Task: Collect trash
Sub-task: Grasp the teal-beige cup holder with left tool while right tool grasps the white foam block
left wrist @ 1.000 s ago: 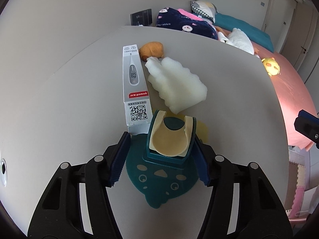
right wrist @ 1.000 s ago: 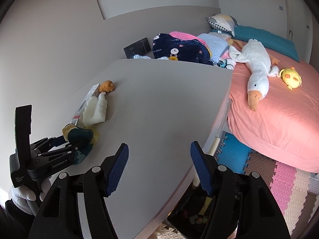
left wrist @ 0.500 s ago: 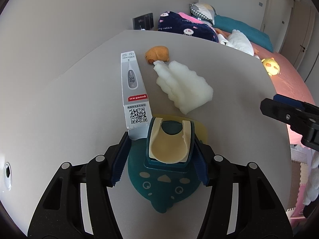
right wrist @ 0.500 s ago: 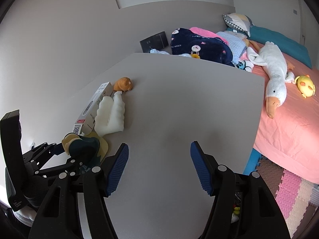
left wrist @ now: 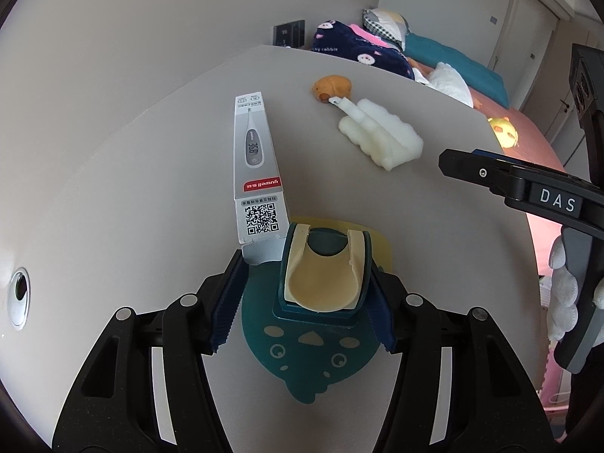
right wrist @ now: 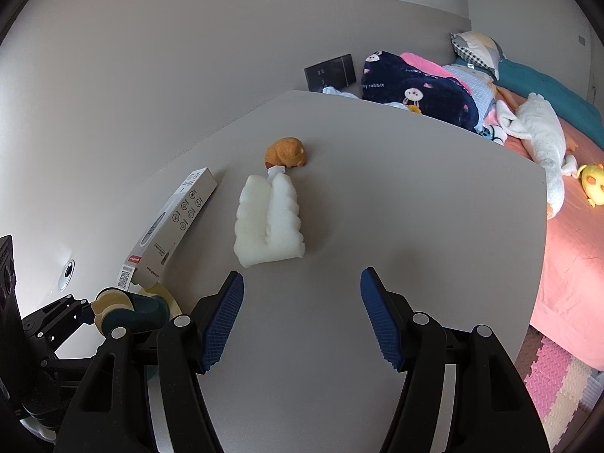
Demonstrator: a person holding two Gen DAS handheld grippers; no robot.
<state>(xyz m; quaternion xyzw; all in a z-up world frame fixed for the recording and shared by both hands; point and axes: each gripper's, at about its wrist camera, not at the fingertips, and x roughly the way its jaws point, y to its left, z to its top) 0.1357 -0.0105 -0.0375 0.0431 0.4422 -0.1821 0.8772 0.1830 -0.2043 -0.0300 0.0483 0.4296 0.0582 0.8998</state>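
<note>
The left gripper (left wrist: 302, 294) has its blue fingers (left wrist: 226, 302) partly closed on a dark green holder (left wrist: 321, 264) with a cream curved insert, which sits on a teal fish-shaped mat (left wrist: 309, 355) near the surface's (left wrist: 151, 173) near edge; the right pad presses the holder's side, while a narrow gap shows at the left pad. Just beyond the holder, touching its far left corner, lies a long white thermometer box (left wrist: 256, 166) with a red band and a QR code, running toward the far edge. To the right of the box and apart from it lies a lump of white foam (right wrist: 270, 226), and a small orange toy (right wrist: 286, 153) rests at the foam's far tip, touching a white tab there. The right gripper (right wrist: 302, 313) hovers over the bare middle of the surface with its fingers (right wrist: 222, 311) spread wide and nothing between them; the foam lies just ahead of its left finger. A round metal hole (left wrist: 18, 292) sits at the surface's left edge. Beyond the far edge are a dark wall panel (right wrist: 331, 70), a navy blanket (right wrist: 411, 90) and a pink bed (right wrist: 566, 226) with a white plush goose (right wrist: 543, 139) and a yellow plush (right wrist: 592, 183).
</note>
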